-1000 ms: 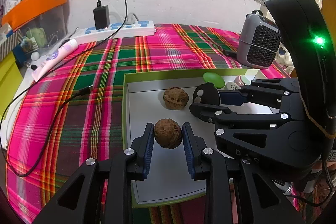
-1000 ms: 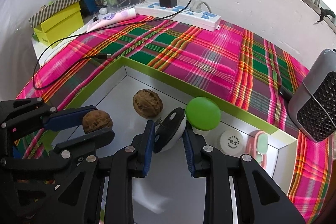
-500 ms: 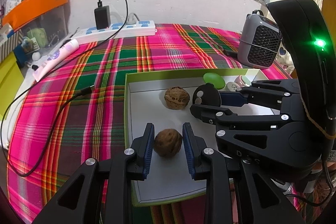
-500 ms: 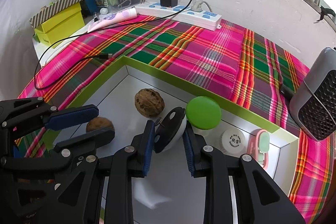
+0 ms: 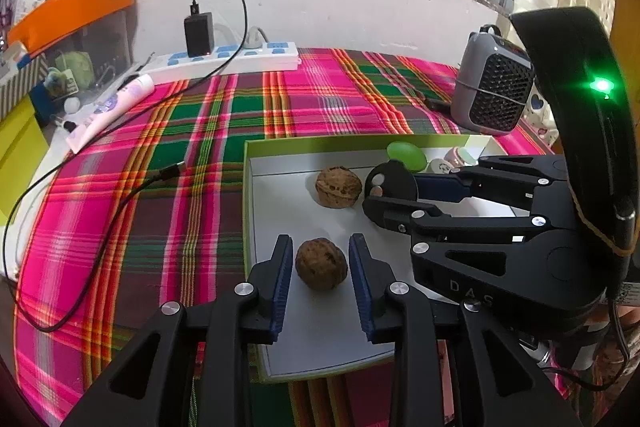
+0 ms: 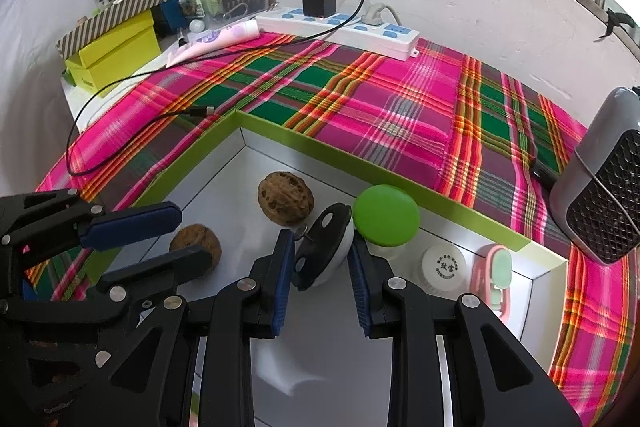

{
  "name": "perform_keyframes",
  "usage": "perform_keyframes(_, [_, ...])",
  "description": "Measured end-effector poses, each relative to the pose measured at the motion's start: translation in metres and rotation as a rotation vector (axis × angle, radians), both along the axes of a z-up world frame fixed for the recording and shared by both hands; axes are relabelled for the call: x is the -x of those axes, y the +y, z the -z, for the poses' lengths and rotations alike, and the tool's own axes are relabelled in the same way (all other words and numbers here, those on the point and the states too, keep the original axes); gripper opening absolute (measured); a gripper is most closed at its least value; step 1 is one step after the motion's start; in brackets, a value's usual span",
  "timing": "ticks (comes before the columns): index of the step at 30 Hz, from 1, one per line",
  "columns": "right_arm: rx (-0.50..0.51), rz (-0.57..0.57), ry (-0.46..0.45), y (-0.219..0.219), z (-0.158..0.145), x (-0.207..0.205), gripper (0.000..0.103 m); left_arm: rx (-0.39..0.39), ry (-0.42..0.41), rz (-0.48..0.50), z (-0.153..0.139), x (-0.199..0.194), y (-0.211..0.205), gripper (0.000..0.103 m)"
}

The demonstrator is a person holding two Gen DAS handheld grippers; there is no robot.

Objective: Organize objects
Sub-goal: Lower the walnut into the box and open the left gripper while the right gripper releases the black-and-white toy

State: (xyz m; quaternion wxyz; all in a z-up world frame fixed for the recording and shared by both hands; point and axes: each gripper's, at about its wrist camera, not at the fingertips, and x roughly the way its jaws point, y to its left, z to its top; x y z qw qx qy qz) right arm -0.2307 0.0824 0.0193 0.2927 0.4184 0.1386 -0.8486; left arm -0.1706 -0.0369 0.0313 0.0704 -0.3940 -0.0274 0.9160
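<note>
Plaid cloth [image 5: 320,99] — bearing tray [image 5: 249,211], power strip [image 5: 232,61], heater [image 5: 494,91].

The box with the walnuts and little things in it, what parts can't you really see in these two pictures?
- Left wrist view: the box near right corner, hidden by the right gripper.
- Left wrist view: the black-and-white object mostly hidden by that gripper's fingers.
- Right wrist view: the near walnut partly hidden by the left gripper, whose jaws are opening.
- Right wrist view: the white cap print, too small to read.
</note>
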Motion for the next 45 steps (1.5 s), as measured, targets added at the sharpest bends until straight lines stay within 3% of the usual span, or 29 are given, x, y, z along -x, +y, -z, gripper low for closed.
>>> perform_keyframes(2, [0.001,0.001,-0.002,0.000,0.000,0.000,0.035,-0.001,0.005,-0.003,-0.002,-0.002,-0.001,0.029])
perform_keyframes(45, [0.089,0.100,0.050,0.027,-0.028,-0.051,0.035,0.010,0.060,-0.040,-0.022,-0.047,-0.005,0.031])
